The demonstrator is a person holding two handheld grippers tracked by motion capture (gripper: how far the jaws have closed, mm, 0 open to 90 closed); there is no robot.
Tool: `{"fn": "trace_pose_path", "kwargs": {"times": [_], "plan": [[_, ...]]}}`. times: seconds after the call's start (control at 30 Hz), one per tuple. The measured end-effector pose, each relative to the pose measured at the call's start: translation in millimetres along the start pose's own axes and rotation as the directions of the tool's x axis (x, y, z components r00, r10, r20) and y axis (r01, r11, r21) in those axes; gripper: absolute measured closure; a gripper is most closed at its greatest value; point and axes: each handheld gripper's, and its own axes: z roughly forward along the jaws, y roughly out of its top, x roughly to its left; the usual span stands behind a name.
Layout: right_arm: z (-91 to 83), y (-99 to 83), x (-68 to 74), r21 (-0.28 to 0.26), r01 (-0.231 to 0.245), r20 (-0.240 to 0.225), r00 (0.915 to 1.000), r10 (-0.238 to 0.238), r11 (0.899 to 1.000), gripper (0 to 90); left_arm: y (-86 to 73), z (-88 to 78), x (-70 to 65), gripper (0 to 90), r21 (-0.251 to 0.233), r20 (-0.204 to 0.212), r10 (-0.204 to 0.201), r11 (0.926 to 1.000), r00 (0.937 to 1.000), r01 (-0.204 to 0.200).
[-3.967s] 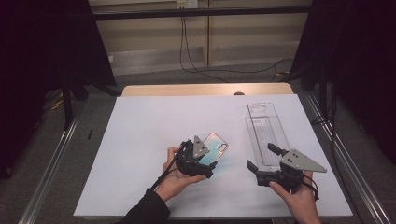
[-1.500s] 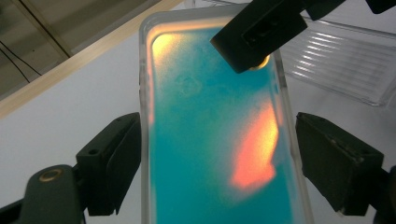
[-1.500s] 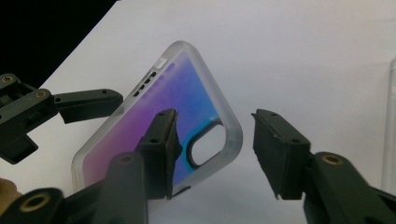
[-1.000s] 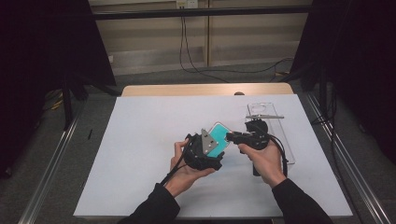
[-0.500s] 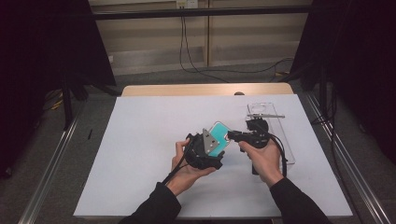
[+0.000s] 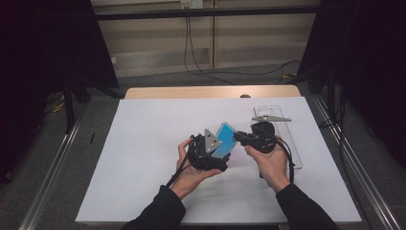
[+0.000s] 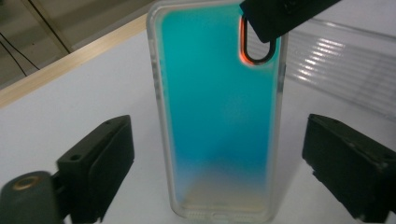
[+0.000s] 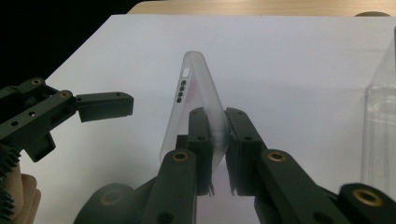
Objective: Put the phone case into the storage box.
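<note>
A teal phone case [image 6: 224, 140] with a clear rim hangs tilted above the white table between both hands. My right gripper [image 6: 238, 137] is shut on its upper end beside the camera cutout; in the right gripper view the pads [image 8: 201, 126] pinch the thin edge of the case [image 8: 196, 84]. My left gripper [image 6: 221, 152] sits just left of it, and its jaws have just been opening. In the left gripper view the case [image 7: 219, 107] stands between the wide black fingers [image 7: 100, 163] with a gap on each side. The right gripper's jaw covers the case's top corner there.
A clear plastic box [image 6: 287, 143] lies on the white sheet [image 6: 143, 143] to the right of the hands, seen also as a clear box [image 8: 380, 126] in the right gripper view. A wooden table edge [image 6: 210, 92] runs along the far side. Metal rails flank the table.
The right gripper came over from the front right to the case and closed on its upper end. The left gripper's jaws have spread off the case's sides.
</note>
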Motion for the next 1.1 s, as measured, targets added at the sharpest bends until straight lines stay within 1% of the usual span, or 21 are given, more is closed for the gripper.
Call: {"fn": "trace_pose_path", "kwargs": {"times": [0.03,0.13,0.2,0.3,0.33,0.4,0.43,0.47,0.5,0.53,0.6,0.67,0.73,0.8,0.83,0.9,0.93,1.0,1.03,1.07,1.1], "plan": [[-0.5,0.3,-0.3,-0.003,0.005,-0.004,1.0,-0.005,1.0,81.2,0.0,-0.7,0.7,7.4,-0.003,0.007,-0.013,0.9999,0.9999,0.013],[-2.6,1.5,-1.0,-0.012,0.015,-0.009,0.9998,-0.015,1.0,81.3,-0.8,-1.7,2.2,7.1,-0.006,0.016,-0.009,0.9999,0.9998,0.009],[-4.6,2.9,-1.9,-0.019,0.012,-0.016,0.9998,-0.012,1.0,81.3,-2.1,-2.5,4.3,6.1,-0.001,0.026,-0.016,0.9999,0.9995,0.016],[-8.2,5.5,-3.3,-0.03,0.025,-0.021,0.9994,-0.026,0.999,81.3,-4.8,-4.2,9.2,4.3,-0.013,0.058,-0.04,0.9991,0.9975,0.041],[-9.4,6.5,-3.9,-0.033,0.032,-0.025,0.9992,-0.033,0.999,81.3,-5.9,-5.3,10.7,4.3,-0.011,0.058,-0.042,0.999,0.9974,0.043],[-12.3,8.3,-6.2,-0.042,0.029,-0.032,0.999,-0.03,0.999,81.3,-7.4,-7.5,11.6,4.0,0.015,0.024,-0.038,0.9992,0.999,0.038],[-13.7,9.2,-7.3,-0.049,0.034,-0.038,0.9986,-0.036,0.998,81.3,-8.7,-9.1,12.5,3.8,0.019,0.004,-0.025,0.9995,0.9997,0.025],[-15.3,10.0,-8.5,-0.057,0.038,-0.037,0.9985,-0.041,0.998,81.2,-10.6,-11.3,13.6,3.9,0.006,0.003,-0.025,0.9997,0.9997,0.025],[-16.7,10.8,-9.5,-0.06,0.041,-0.04,0.9983,-0.043,0.997,81.3,-12.3,-13.3,15.3,4.4,-0.007,0.01,-0.038,0.9993,0.9992,0.038],[-18.1,11.4,-10.5,-0.064,0.041,-0.043,0.9981,-0.044,0.997,81.3,-13.7,-14.9,17.0,4.7,-0.011,0.014,-0.042,0.9991,0.999,0.042],[-20.8,12.7,-12.0,-0.075,0.052,-0.045,0.9974,-0.055,0.996,81.3,-16.4,-18.4,19.3,4.0,-0.014,0.001,-0.037,0.9992,0.9993,0.037],[-23.1,13.8,-14.2,-0.082,0.054,-0.046,0.9973,-0.058,0.995,81.3,-20.5,-22.8,22.2,3.5,-0.025,0.0,-0.04,0.9989,0.9992,0.04],[-24.6,14.6,-16.4,-0.095,0.064,-0.047,0.9965,-0.069,0.993,81.3,-24.5,-27.7,26.3,3.3,-0.029,-0.004,-0.049,0.9984,0.9988,0.049],[-26.0,14.9,-19.1,-0.099,0.063,-0.052,0.9963,-0.068,0.993,81.2,-28.6,-33.3,30.9,3.0,-0.055,-0.001,-0.071,0.996,0.9975,0.071],[-26.7,15.0,-20.1,-0.103,0.068,-0.053,0.9959,-0.074,0.992,81.3,-30.0,-36.0,33.4,3.0,-0.061,0.003,-0.076,0.9952,0.9971,0.076],[-28.5,15.5,-21.7,-0.111,0.07,-0.05,0.9959,-0.075,0.991,81.2,-32.9,-41.3,37.4,3.0,-0.08,-0.013,-0.09,0.9928,0.9958,0.089],[-29.7,15.9,-22.6,-0.116,0.07,-0.055,0.9955,-0.077,0.991,81.3,-34.6,-43.7,39.2,3.0,-0.092,-0.016,-0.093,0.9916,0.9955,0.092],[-32.5,16.9,-24.6,-0.129,0.066,-0.058,0.9956,-0.074,0.989,81.2,-37.8,-48.9,42.0,3.0,-0.099,-0.03,-0.095,0.9909,0.995,0.091],[-33.9,17.6,-25.6,-0.133,0.07,-0.057,0.9953,-0.078,0.989,81.2,-39.8,-51.0,43.3,3.1,-0.108,-0.033,-0.1,0.9895,0.9944,0.096],[-35.3,18.1,-26.5,-0.142,0.08,-0.056,0.9945,-0.088,0.987,81.2,-42.1,-53.4,44.6,3.1,-0.11,-0.038,-0.098,0.9896,0.9944,0.094],[-36.9,18.7,-27.5,-0.146,0.08,-0.054,0.9946,-0.089,0.986,81.2,-44.7,-55.8,45.7,3.1,-0.123,-0.042,-0.105,0.9875,0.9936,0.099]]}}
